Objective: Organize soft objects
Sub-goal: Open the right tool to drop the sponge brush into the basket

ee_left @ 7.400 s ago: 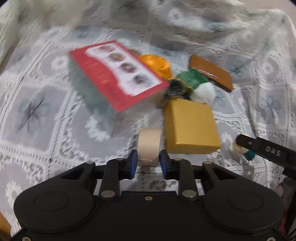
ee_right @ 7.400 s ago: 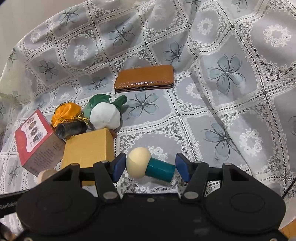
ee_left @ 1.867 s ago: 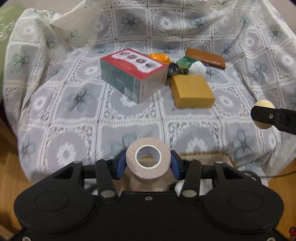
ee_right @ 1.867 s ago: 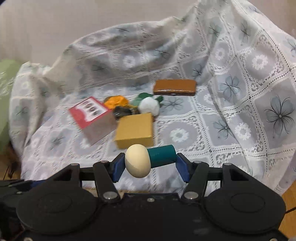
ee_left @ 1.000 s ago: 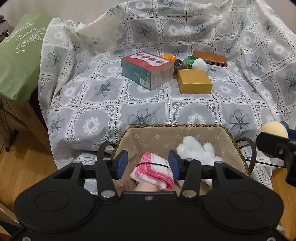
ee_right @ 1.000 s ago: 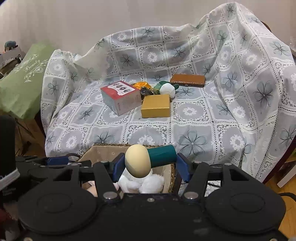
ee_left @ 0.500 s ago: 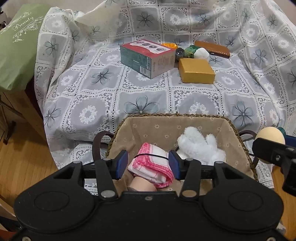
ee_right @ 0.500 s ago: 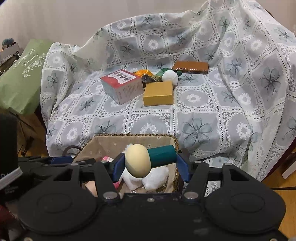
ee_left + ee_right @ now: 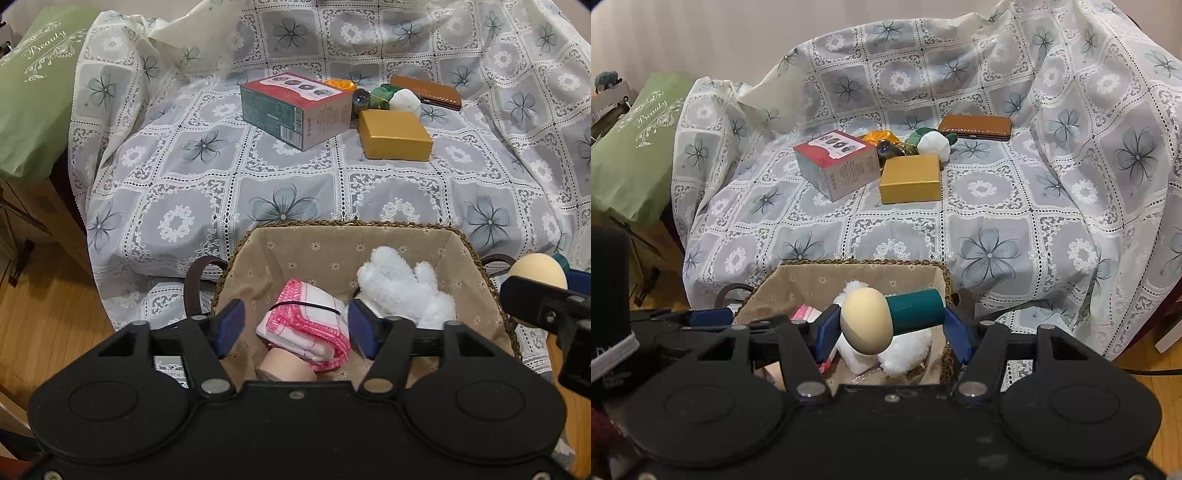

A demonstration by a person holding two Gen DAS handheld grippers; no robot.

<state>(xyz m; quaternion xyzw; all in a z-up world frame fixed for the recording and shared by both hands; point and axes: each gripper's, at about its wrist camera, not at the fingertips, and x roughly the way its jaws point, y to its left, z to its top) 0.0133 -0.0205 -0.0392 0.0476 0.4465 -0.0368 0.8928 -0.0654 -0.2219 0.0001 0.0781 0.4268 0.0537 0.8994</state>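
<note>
Lighting: you have soft, even indoor light, moderately bright, with no hard glare. Shadows: faint, lying under the boxes and inside the basket [image 9: 480,258]. Focus: both views sharp, without motion blur. Distortion: you get strong fisheye bending at the edges, with dark corner vignetting. Exposure: the black gripper bodies read nearly featureless; the white plush [image 9: 402,288] is slightly washed out.

A home – lace-covered sofa [image 9: 997,221], green cushion [image 9: 639,155], wooden floor [image 9: 44,314]
</note>
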